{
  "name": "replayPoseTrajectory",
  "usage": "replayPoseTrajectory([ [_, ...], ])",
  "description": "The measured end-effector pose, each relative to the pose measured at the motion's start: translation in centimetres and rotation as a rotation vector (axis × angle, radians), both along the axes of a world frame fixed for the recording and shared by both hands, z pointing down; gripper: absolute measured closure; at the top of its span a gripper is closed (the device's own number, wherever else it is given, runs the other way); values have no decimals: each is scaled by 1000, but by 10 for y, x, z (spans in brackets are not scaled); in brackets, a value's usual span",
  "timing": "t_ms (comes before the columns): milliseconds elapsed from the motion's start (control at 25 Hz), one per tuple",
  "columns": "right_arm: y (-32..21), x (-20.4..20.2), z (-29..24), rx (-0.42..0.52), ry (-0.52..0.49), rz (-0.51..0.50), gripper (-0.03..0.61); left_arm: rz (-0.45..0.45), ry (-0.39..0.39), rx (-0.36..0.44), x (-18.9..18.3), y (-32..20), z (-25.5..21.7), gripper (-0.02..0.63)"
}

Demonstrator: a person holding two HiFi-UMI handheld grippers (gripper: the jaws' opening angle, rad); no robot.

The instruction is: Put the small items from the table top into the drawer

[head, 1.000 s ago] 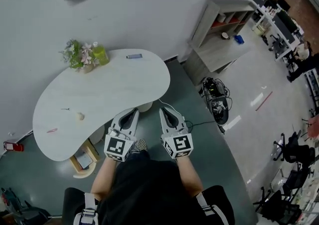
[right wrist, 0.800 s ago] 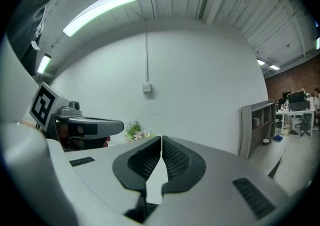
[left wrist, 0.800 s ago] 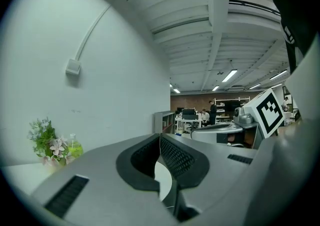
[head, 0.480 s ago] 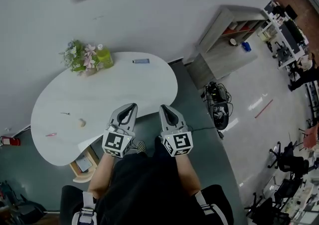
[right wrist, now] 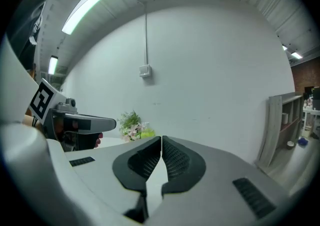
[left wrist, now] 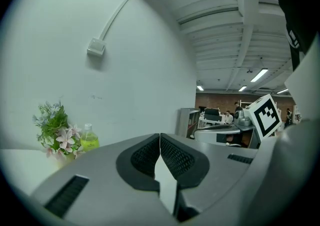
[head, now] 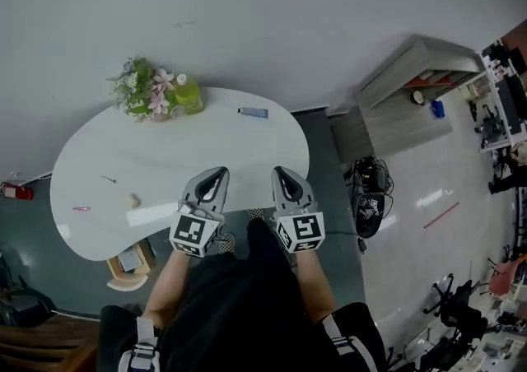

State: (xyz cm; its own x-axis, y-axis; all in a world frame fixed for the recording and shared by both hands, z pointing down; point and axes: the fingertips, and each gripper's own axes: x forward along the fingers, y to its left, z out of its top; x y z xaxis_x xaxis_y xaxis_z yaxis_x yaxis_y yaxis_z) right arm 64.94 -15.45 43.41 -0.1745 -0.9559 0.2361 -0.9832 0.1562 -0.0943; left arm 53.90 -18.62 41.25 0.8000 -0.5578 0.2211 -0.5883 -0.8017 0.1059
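Fingers (left wrist: pixel 176 159) of the left gripper (head: pixel 219 174) are pressed together on nothing, as are the right gripper's (head: pixel 283 173). Both hover over the white tabletop's (head: pixel 181 148) near edge. At its far edge stand flowers (head: pixel 146 89), a green bottle (head: pixel 188 95) and a blue item (head: pixel 253 113). At its left end lie a beige lump (head: pixel 133 199) and a pink stick (head: pixel 81 208).

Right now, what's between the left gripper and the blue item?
Head view: only bare white table top lies between the left gripper and the blue item.

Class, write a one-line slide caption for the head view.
Left tool and right tool, both shut, held at the near edge of the white table; flowers at its far side.
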Motion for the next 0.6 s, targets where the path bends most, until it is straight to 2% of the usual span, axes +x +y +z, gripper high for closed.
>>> replayPoseTrajectory([
  [200, -45, 20, 22, -50, -12, -78, 546, -96, -21, -52, 16, -38, 25, 592],
  [600, -117, 34, 86, -165, -53, -226, 546, -218, -64, -133, 45, -96, 85, 592],
])
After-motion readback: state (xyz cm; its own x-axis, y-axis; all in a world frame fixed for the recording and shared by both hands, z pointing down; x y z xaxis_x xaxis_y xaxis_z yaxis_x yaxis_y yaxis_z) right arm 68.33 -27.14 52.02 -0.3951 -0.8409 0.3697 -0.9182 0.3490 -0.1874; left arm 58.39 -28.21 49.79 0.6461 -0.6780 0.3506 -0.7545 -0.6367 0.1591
